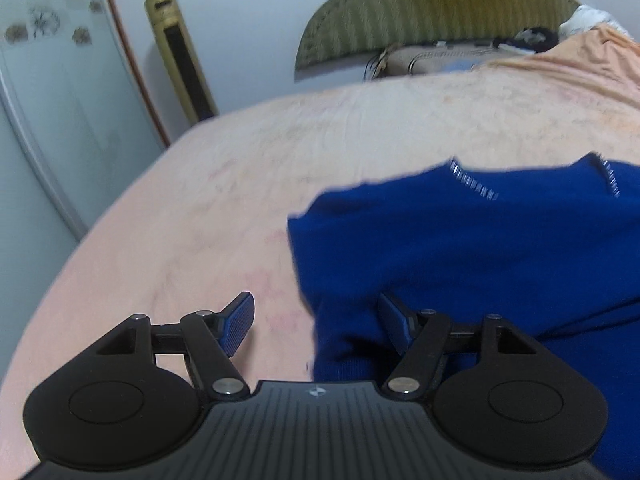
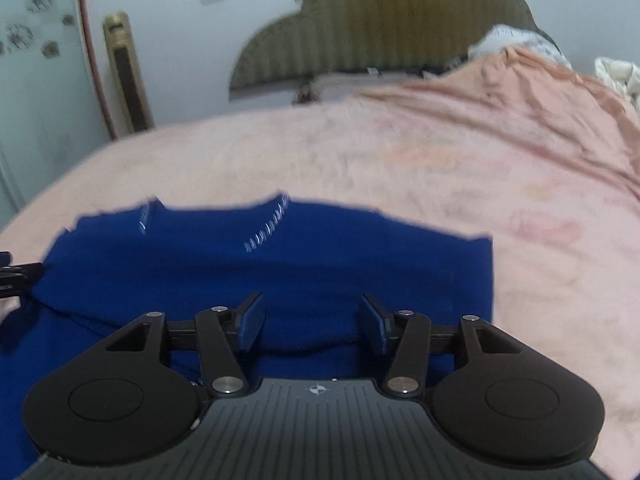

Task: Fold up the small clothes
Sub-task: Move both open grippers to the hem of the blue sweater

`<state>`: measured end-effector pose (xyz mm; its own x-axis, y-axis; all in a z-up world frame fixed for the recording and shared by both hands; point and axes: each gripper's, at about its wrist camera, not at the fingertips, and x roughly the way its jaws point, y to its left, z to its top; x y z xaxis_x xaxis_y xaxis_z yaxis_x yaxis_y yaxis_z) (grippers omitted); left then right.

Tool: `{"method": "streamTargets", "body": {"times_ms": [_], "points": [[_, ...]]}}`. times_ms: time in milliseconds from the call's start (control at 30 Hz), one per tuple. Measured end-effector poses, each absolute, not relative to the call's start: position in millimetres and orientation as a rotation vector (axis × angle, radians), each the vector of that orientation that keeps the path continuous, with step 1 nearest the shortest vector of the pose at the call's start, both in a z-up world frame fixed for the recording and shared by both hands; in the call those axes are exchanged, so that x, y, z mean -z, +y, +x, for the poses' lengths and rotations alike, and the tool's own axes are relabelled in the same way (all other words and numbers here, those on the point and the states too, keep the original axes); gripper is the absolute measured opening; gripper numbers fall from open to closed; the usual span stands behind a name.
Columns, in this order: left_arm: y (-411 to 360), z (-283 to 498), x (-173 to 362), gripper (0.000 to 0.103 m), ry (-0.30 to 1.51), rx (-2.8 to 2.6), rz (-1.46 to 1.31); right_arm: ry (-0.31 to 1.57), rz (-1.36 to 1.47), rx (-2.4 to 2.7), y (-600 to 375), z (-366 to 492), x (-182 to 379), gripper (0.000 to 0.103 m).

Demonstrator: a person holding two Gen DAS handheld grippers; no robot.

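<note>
- Where the garment point(image 2: 264, 276) lies flat on the bed point(image 2: 400, 160), both claws hover at its near edge.
- Left claw point(image 1: 316, 322): parted, gripping nothing.
- Right claw point(image 2: 312, 322): parted, gripping nothing.

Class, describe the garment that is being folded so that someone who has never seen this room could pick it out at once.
Start at the wide bed with its pale pink cover, below the olive padded headboard. On its near part lies the blue garment, spread flat under both open grippers. It is the only deep blue thing there, with short rows of white stitches near its far edge.
</note>
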<state>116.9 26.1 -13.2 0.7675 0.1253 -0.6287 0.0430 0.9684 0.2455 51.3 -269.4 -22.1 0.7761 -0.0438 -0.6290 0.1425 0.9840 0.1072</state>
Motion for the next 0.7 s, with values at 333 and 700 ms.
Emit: {"method": "streamTargets", "body": {"times_ms": [333, 700], "points": [[34, 104, 27, 0.075, 0.626, -0.066, 0.209, 0.653, -0.006, 0.082, -240, 50, 41, 0.103], [45, 102, 29, 0.079, 0.608, -0.057, 0.140, 0.647, 0.006, 0.078, -239, 46, 41, 0.102]]}}
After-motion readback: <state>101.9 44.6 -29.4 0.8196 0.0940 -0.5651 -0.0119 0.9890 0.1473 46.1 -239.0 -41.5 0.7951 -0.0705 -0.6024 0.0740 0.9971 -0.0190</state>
